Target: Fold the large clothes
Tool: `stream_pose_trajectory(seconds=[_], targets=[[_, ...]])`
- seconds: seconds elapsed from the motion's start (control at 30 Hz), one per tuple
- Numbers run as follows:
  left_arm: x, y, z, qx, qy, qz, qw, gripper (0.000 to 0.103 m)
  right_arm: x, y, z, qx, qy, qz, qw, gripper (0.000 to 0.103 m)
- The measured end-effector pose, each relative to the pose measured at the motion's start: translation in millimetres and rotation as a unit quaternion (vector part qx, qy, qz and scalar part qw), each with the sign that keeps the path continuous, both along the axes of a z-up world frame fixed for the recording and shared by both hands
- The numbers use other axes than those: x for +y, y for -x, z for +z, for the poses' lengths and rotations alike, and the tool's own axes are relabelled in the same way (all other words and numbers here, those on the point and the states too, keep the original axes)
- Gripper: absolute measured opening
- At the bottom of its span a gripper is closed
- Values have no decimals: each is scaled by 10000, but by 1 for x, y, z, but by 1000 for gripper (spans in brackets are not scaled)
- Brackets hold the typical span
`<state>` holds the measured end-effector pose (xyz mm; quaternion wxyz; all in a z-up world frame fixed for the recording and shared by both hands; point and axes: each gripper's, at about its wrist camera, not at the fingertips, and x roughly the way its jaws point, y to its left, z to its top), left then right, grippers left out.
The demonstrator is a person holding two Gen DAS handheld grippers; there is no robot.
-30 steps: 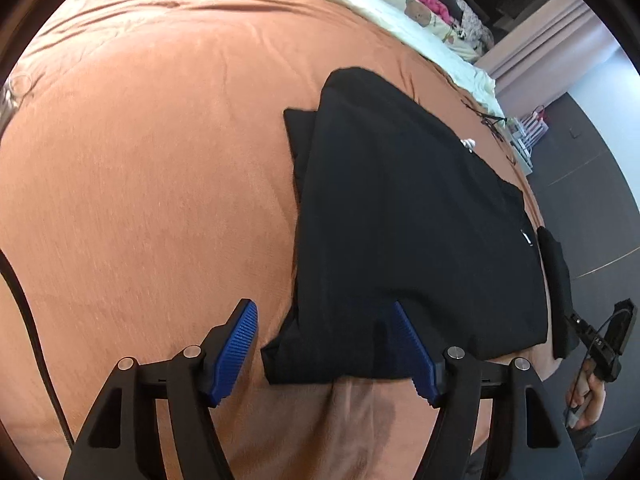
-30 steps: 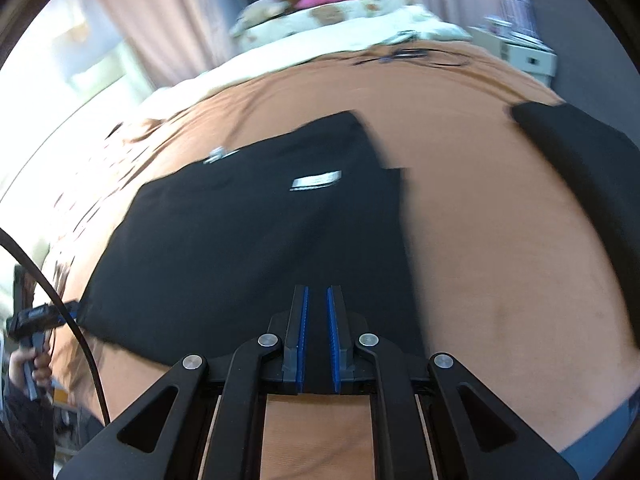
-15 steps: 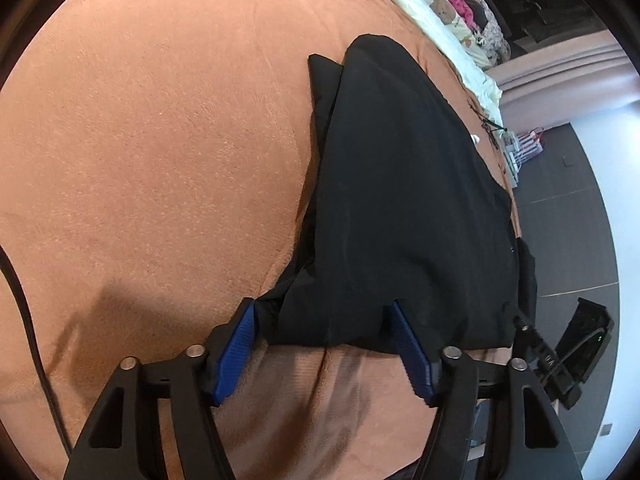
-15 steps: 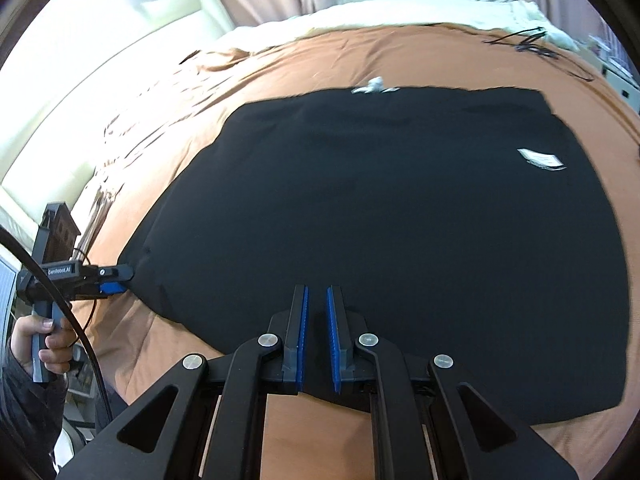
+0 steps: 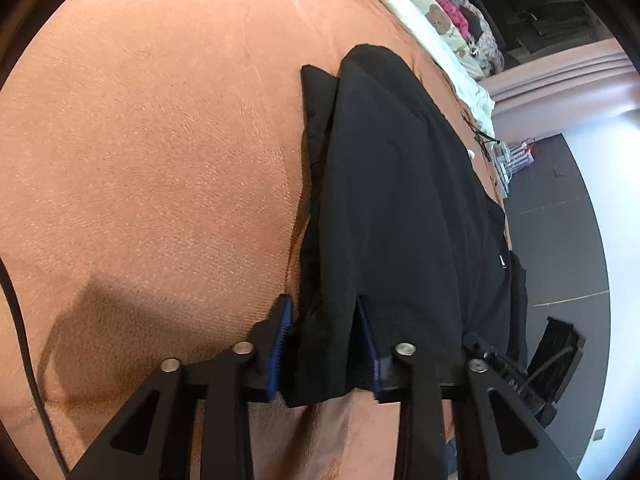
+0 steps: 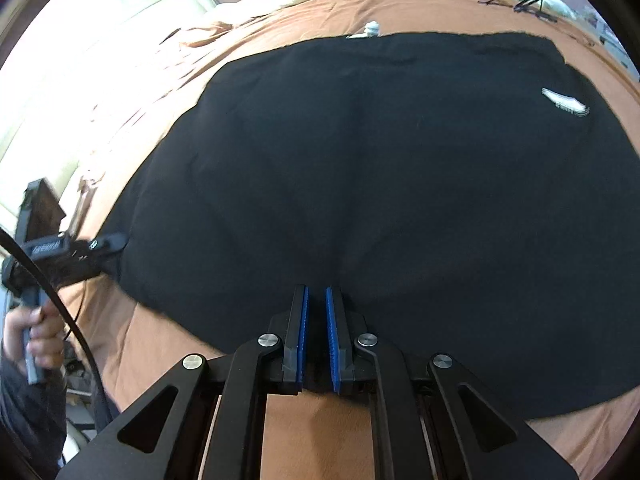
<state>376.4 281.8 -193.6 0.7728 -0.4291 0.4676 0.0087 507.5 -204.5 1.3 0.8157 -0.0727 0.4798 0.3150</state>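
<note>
Your left gripper (image 5: 324, 344) is closing on the near corner of the black garment (image 5: 400, 208) — cloth sits bunched between its blue pads. The garment lies spread on the orange bedspread (image 5: 152, 168). Your right gripper (image 6: 316, 336) is clamped on its near edge — jaws almost together.

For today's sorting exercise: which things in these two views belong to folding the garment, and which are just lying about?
Belong to the job:
- black garment
- left hand-held gripper, closing on its corner
- right hand-held gripper, shut at its near edge
- orange bedspread

Lying about:
- black cable
- stuffed toys
</note>
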Motion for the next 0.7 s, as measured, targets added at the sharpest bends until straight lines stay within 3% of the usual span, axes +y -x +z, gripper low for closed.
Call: stream_pose_trajectory(seconds=[0.33, 0.7], targets=[[-8, 7, 4, 30, -388, 336, 9987, 28, 49, -73, 8, -174, 265, -484, 9983, 5], [-12, 12, 3, 21, -404, 675, 9969, 28, 108, -157, -3, -393, 732, -864, 9928, 5]])
